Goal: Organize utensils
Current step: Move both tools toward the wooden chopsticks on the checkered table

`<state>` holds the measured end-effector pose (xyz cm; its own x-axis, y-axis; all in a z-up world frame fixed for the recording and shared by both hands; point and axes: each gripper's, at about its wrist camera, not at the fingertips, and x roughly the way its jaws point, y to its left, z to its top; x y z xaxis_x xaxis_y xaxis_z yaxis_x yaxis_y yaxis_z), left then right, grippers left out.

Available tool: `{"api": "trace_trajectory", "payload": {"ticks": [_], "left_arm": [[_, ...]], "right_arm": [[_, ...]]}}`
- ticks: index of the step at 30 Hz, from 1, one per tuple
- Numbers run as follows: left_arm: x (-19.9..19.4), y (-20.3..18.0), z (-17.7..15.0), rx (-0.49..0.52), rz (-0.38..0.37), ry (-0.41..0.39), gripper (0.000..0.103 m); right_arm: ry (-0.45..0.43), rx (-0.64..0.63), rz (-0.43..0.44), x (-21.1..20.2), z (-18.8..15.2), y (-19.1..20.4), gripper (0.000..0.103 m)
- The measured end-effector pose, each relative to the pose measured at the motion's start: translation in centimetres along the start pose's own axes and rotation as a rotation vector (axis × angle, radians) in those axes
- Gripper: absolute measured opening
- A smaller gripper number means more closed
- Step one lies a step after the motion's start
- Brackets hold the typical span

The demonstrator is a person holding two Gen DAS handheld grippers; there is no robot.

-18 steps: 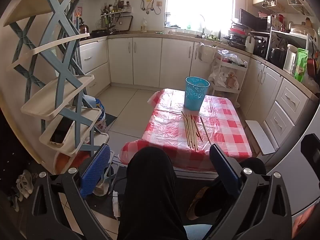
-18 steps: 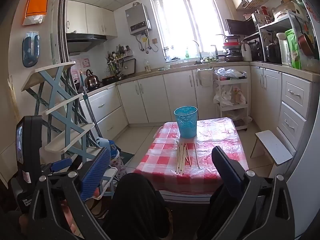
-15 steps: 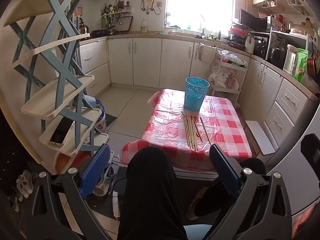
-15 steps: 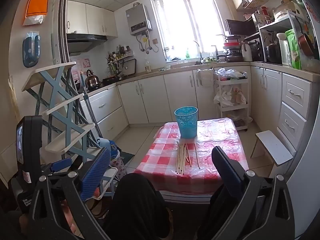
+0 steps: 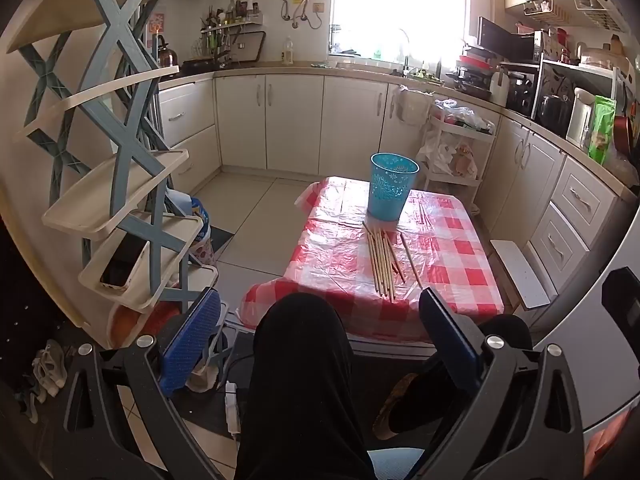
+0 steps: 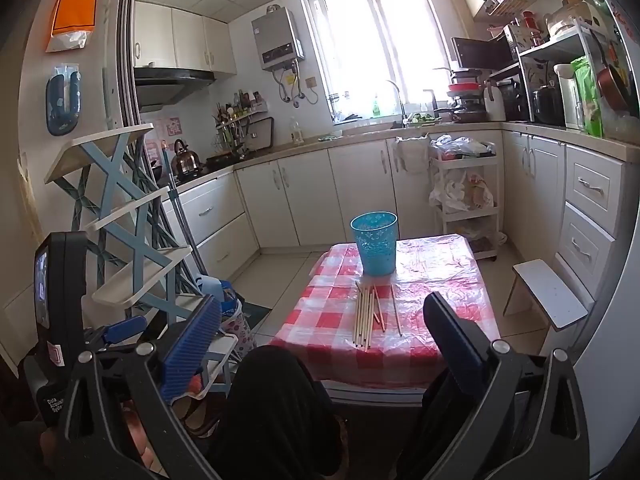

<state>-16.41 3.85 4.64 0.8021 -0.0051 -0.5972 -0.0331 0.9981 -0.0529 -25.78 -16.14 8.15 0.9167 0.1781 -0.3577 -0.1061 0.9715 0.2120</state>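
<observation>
Several wooden chopsticks (image 5: 383, 263) lie side by side on a low table with a red-and-white checked cloth (image 5: 452, 272). A blue perforated holder (image 5: 392, 185) stands upright just behind them. Both also show in the right wrist view: the chopsticks (image 6: 366, 317) and the holder (image 6: 375, 242). My left gripper (image 5: 316, 332) is open and empty, held back from the table above a black-clad knee (image 5: 300, 340). My right gripper (image 6: 320, 338) is open and empty, also short of the table's near edge.
A blue-and-cream tiered shelf (image 5: 120, 184) stands left of the table. A white stool (image 6: 548, 294) stands to its right. White cabinets (image 5: 296, 124) and a trolley (image 6: 464, 196) line the back. The left gripper's body (image 6: 60, 320) shows at the right view's left edge.
</observation>
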Motion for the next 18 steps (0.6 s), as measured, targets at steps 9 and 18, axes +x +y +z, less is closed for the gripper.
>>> {"api": "trace_trajectory", "payload": {"ticks": [9, 18], "left_arm": [[0.0, -0.1, 0.0, 0.0, 0.001, 0.0, 0.095], [0.0, -0.1, -0.1, -0.001, 0.001, 0.0, 0.095]], "right_arm": [[0.002, 0.002, 0.0, -0.1, 0.4, -0.5, 0.098], [0.003, -0.001, 0.0, 0.1, 0.1, 0.5, 0.098]]}}
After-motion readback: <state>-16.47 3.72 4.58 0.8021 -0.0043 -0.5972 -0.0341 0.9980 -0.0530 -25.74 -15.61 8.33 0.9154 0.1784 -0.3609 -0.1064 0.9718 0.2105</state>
